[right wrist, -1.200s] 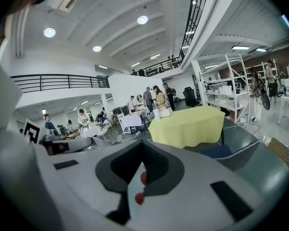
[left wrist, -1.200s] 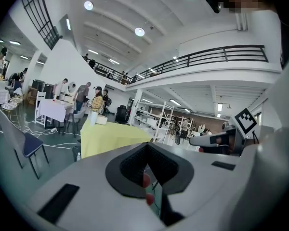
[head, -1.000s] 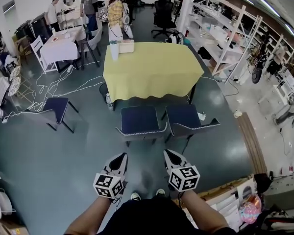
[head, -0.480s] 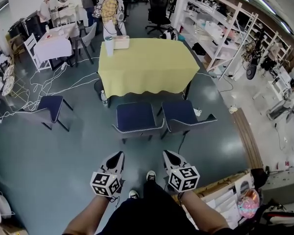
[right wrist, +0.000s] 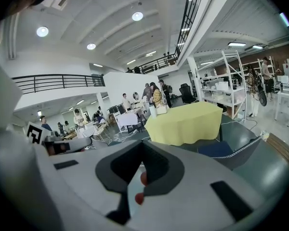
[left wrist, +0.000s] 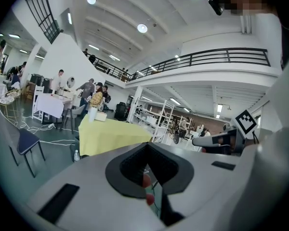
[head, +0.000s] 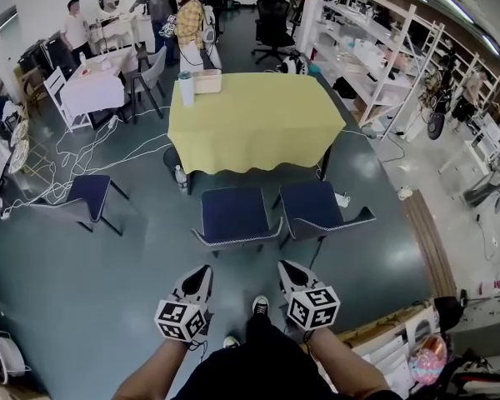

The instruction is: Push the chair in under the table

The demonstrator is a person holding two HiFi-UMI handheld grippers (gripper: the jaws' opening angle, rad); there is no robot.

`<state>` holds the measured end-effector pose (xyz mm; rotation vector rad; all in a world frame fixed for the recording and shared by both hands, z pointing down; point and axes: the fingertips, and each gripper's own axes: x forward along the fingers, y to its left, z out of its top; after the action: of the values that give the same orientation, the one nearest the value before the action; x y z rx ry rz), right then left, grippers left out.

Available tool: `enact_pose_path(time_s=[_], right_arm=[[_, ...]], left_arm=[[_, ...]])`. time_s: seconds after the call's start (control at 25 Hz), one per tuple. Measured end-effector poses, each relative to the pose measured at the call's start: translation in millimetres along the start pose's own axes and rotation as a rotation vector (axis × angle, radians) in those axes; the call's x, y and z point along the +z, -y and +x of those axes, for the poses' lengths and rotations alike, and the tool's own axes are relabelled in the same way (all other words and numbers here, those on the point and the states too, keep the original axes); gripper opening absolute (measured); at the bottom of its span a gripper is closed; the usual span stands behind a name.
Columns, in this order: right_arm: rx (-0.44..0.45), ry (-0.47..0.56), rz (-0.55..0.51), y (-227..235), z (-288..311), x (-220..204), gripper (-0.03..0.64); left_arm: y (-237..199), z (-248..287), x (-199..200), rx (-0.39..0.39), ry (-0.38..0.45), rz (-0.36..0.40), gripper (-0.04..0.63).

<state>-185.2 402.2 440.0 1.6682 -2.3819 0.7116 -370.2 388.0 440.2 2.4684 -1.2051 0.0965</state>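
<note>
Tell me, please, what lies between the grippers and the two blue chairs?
Only bare floor separates the left gripper and right gripper from the left chair and right chair, seen in the head view.

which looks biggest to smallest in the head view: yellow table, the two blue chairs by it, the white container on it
1. yellow table
2. left blue chair and right blue chair: about alike, not ranked
3. white container, though it stands farther from the camera
</note>
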Motion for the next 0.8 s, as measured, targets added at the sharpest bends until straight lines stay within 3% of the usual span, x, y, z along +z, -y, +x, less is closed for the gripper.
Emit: enact_pose_path(time_s=[0.4, 0.8], right_arm=[[0.05, -0.007, 0.006, 58, 62, 43, 0.014], [0.135, -0.067, 0.008, 97, 116, 63, 0.014]], left_arm=[[-15, 80, 29, 0.045, 0.021, -0.004, 0.009], [-33, 133, 45, 0.143, 0.025, -0.019, 0.009]])
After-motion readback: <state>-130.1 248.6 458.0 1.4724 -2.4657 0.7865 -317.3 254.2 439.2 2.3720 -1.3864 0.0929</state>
